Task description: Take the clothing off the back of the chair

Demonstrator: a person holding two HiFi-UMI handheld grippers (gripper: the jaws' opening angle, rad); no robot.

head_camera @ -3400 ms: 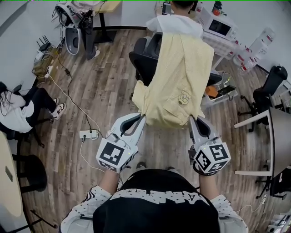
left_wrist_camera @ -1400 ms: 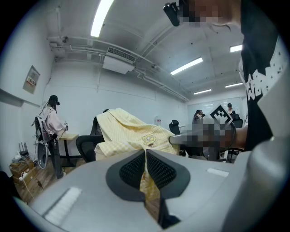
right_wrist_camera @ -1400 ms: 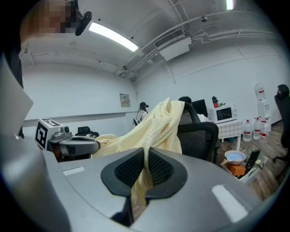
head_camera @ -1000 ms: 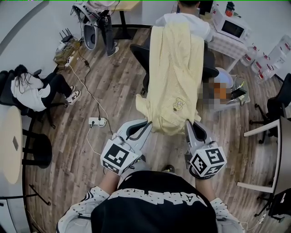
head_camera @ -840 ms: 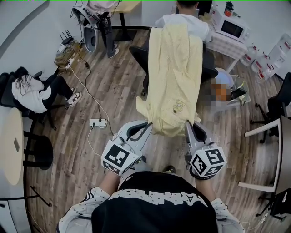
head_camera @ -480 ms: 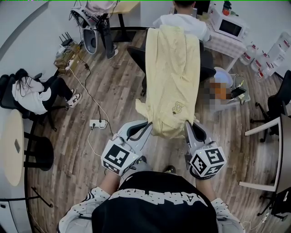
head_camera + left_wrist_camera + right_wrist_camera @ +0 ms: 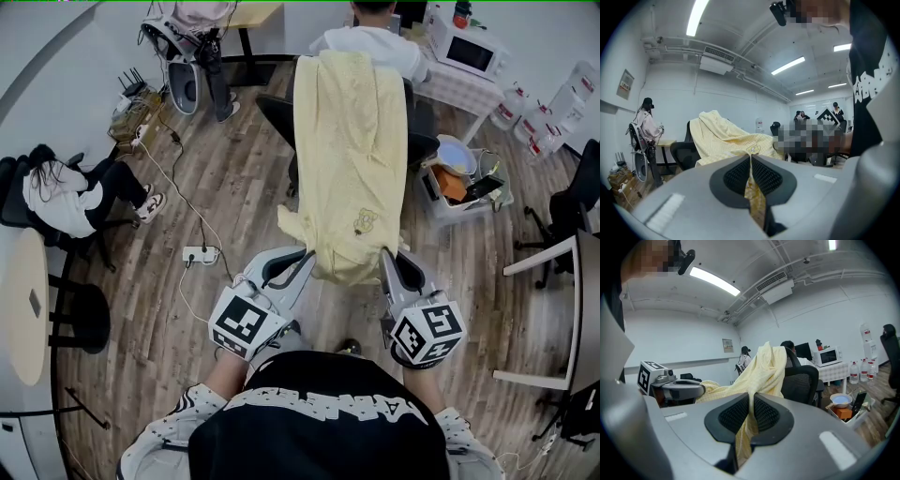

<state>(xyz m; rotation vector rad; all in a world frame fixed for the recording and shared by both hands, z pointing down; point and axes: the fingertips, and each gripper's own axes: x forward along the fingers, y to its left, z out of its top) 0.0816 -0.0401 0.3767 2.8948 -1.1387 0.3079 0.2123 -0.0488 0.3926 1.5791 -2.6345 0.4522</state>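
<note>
From the head view, the yellow garment [image 7: 352,150] drapes over the back of the chair [image 7: 281,112] and stretches down to the left tongs [image 7: 302,260] and right tongs [image 7: 387,260], one at each lower corner. Only this view shows both ends together. Left gripper view: the pads are closed on a thin fold of hem, with the cloth rising toward the chair. Right gripper view: the pads pinch a thicker bunch, and the chair's black back shows beside it. Compared with a few seconds before, the cloth runs longer and straighter.
</note>
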